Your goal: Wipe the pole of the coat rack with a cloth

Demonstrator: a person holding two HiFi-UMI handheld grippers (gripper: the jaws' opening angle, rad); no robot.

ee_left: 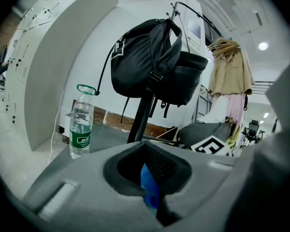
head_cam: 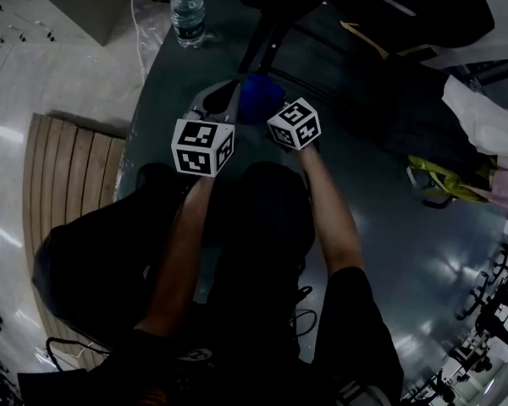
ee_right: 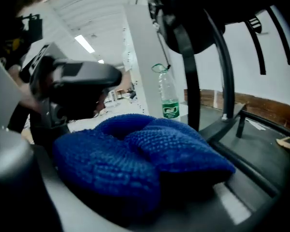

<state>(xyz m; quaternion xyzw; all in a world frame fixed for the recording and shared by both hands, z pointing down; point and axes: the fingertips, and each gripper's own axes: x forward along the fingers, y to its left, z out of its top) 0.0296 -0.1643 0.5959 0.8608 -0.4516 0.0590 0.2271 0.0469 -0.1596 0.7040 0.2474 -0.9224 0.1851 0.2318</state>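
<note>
Right claw [ee_right: 147, 190] clamped on bunched blue cloth [ee_right: 135, 161], just beside rack pole [ee_right: 191, 88]. Left claw [ee_left: 152, 175] pinches cloth's edge.

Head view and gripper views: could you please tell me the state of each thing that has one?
cloth: bunched, pinched by both grippers.
left gripper: shut on the cloth.
right gripper: shut on the cloth.
water bottle: standing upright.
backpack: hanging from the coat rack.
</note>
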